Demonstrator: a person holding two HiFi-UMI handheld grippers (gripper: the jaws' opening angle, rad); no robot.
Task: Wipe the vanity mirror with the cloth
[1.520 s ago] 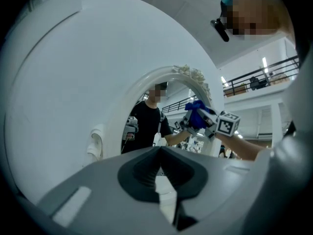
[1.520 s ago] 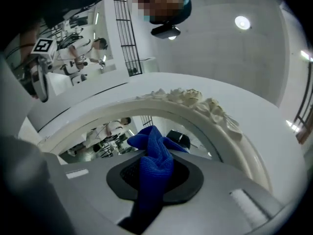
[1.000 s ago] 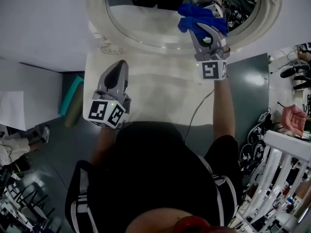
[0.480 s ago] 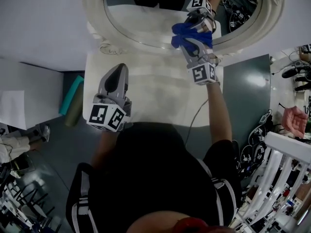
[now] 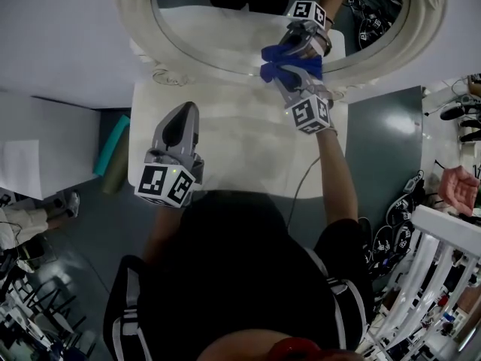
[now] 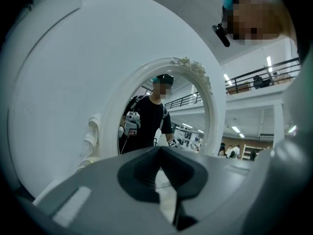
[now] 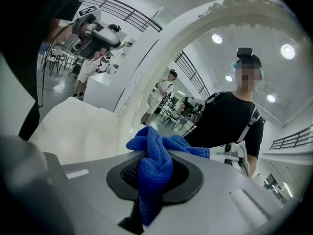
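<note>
The oval vanity mirror (image 5: 225,28), in an ornate white frame (image 5: 143,43), stands at the back of the white tabletop (image 5: 240,145). My right gripper (image 5: 288,76) is shut on a bunched blue cloth (image 5: 279,57), which lies against the lower rim of the glass. In the right gripper view the cloth (image 7: 152,143) bulges out over the jaws, with the mirror glass (image 7: 220,72) just ahead. My left gripper (image 5: 184,111) hovers over the table's left side, shut and holding nothing. In the left gripper view it (image 6: 160,153) faces the mirror (image 6: 161,116) from a distance.
A thin cable (image 5: 301,179) runs across the tabletop toward its front edge. A teal object (image 5: 111,149) lies on the floor left of the table. White railings (image 5: 443,277) and dark gear on the floor stand at the right.
My right gripper has slid the cloth leftward and down to the lower rim of the mirror. The left gripper has hardly moved.
</note>
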